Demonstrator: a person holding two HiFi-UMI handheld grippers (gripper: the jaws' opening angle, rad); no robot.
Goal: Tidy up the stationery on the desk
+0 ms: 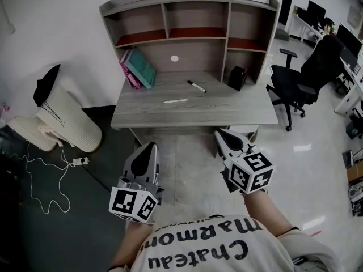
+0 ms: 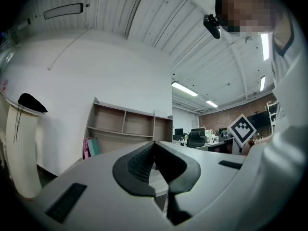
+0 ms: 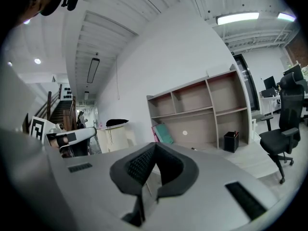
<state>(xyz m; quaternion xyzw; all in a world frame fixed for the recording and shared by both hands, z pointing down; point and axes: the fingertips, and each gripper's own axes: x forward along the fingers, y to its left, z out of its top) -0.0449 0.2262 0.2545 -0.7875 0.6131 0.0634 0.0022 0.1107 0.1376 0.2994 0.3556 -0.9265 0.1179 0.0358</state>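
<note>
- Jaws of both grippers are sitting clenched w/ nothing between them: left gripper (image 1: 150, 147) pads are meeting at the tip in its own view, and right gripper (image 1: 220, 134) is reading the same way.
- Both are hanging in front of the person, short of the bench (image 1: 238, 109) front edge and not touching anything; left is pointing roughly level, right a bit downward.
- Task items are lying loose on the bench top: a black marker (image 1: 197, 86) near the middle-back, and a pale pen-like stick (image 1: 175, 101) nearer the front, well apart from each other.
- A black pen holder (image 1: 237, 77) is standing at the right rear, under the shelf unit (image 1: 187, 21); it's prob. the drop-off spot.
- Books (image 1: 138, 68) (pink + teal) are leaning at the left rear. They're looking tidy enough, so likely no action is needed there.
- An office chair (image 1: 300, 78) is standing off to the right of the bench, clear of the reach path.
- Step in hand, as I'm judging it: the approach, w/ no pickup started yet and both items untouched.
- Next move is calling for opening one set of jaws, then reaching over the front edge. The right gripper is looking better placed for the marker, since it's nearer the holder.
- Risk: both items are thin and lying flat, so the jaws will need to come down low and square or the item may roll away.
</note>
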